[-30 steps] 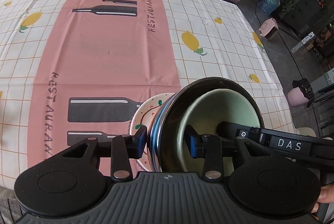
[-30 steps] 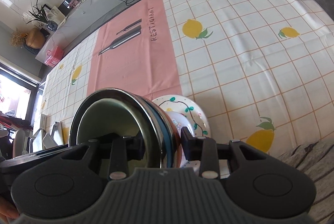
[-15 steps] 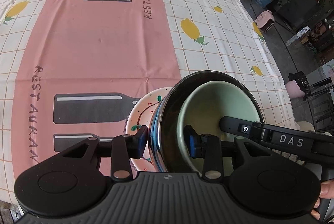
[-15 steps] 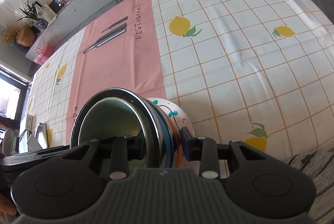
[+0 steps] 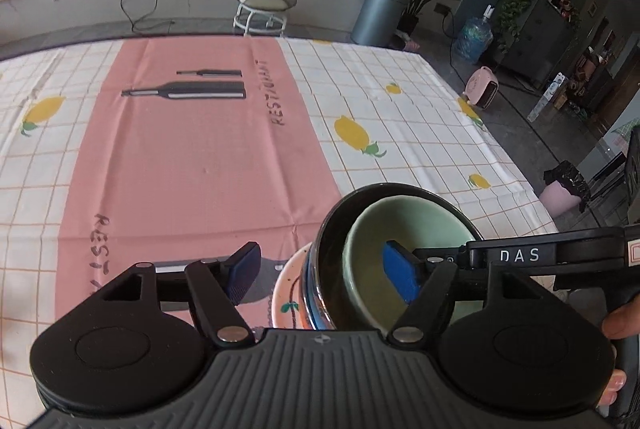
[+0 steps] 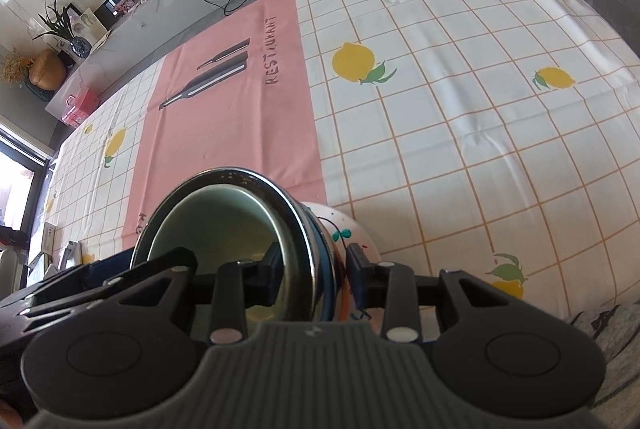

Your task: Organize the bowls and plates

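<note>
A pale green bowl (image 5: 416, 229) sits nested inside a dark steel bowl (image 5: 332, 229), stacked on a white plate with a cherry pattern (image 5: 286, 293) on the tablecloth. My left gripper (image 5: 320, 269) is open, its fingers wide apart on either side of the stack's left rim. My right gripper (image 6: 316, 269) is shut on the right rim of the stack. The green bowl (image 6: 224, 225), steel bowl (image 6: 298, 213) and plate (image 6: 352, 233) show in the right wrist view.
The table carries a pink and white chequered cloth (image 5: 200, 157) with lemon prints. Its right edge (image 5: 516, 157) drops to the floor, where a pink heater (image 5: 482, 93), a bin (image 5: 380, 15) and a stool (image 5: 266, 9) stand.
My left gripper has opened, letting go of the stack's left rim. My right gripper still clamps the right rim. The stack has come down toward the tablecloth.
</note>
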Demonstrator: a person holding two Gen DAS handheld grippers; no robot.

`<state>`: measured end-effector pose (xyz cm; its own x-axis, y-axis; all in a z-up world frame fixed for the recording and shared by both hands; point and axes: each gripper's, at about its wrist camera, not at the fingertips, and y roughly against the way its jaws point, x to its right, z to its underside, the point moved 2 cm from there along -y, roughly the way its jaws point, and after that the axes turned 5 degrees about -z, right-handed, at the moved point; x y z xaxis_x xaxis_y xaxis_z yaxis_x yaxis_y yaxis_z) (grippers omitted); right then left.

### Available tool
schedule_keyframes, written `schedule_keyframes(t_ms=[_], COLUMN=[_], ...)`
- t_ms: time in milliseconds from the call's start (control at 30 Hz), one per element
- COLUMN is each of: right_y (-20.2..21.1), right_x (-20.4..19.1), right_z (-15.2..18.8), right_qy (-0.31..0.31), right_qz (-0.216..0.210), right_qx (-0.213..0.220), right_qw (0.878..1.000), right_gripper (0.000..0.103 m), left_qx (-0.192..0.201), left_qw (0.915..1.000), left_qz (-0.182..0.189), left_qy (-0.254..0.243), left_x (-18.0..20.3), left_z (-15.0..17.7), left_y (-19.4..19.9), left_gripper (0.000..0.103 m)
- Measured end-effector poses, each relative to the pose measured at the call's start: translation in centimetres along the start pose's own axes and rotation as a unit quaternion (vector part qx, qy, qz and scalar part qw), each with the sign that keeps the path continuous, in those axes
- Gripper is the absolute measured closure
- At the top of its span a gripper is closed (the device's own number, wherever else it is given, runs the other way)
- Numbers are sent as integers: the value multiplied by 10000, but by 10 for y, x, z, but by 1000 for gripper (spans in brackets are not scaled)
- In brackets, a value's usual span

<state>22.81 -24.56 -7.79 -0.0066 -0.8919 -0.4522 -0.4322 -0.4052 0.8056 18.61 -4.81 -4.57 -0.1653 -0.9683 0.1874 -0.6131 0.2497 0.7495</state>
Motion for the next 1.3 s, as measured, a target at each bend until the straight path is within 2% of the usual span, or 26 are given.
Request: schedule_keyframes(t_ms=[33, 167, 233, 333, 467, 600, 700, 833, 967, 1033, 1133, 1300], right_y=[0, 7, 13, 26, 59, 99, 120, 126, 119, 116, 117, 123], right_x=[-2, -10, -14, -21, -36, -47, -53, -58, -61, -64, -69, -76], right_z=[0, 2, 3, 8, 24, 50, 77, 109, 136, 145, 154, 161], right_qy=[72, 265, 340, 469, 919, 1279, 1536, 1619, 1610, 1545, 1638, 1785], right_qz=[9, -41, -46, -78, -114, 227, 626, 1045, 792, 843, 844, 906], right_qx=[7, 185, 358, 648, 1276, 2034, 2303, 2286, 1931, 1893, 1952, 2117], right_qw=[10000, 9995, 9988, 9968, 9875, 9704, 9589, 9543, 9646, 9660, 9633, 9566], right_gripper=[57, 45, 33, 22, 20, 13, 9, 9, 9, 9, 9, 9], left_qx=[139, 191, 412, 820, 1223, 1445, 1617, 1658, 1563, 1563, 1546, 1492], left_qw=[9999, 9998, 9991, 9966, 9915, 9882, 9838, 9802, 9791, 9769, 9746, 9750], left_qz=[-34, 81, 62, -69, -250, -390, -720, -1056, -1297, -1447, -1604, -1634], left_qy=[-61, 82, 82, -98, -369, -330, -297, -239, -124, -179, -216, -214], left_x=[-1, -4, -3, 1, 11, 18, 23, 31, 35, 39, 44, 46], left_z=[1, 1, 0, 0, 2, 8, 19, 37, 52, 57, 65, 77], left_y=[5, 21, 33, 53, 85, 115, 131, 141, 145, 146, 146, 147], left_gripper=[19, 18, 17, 15, 13, 13, 13, 13, 13, 13, 13, 13])
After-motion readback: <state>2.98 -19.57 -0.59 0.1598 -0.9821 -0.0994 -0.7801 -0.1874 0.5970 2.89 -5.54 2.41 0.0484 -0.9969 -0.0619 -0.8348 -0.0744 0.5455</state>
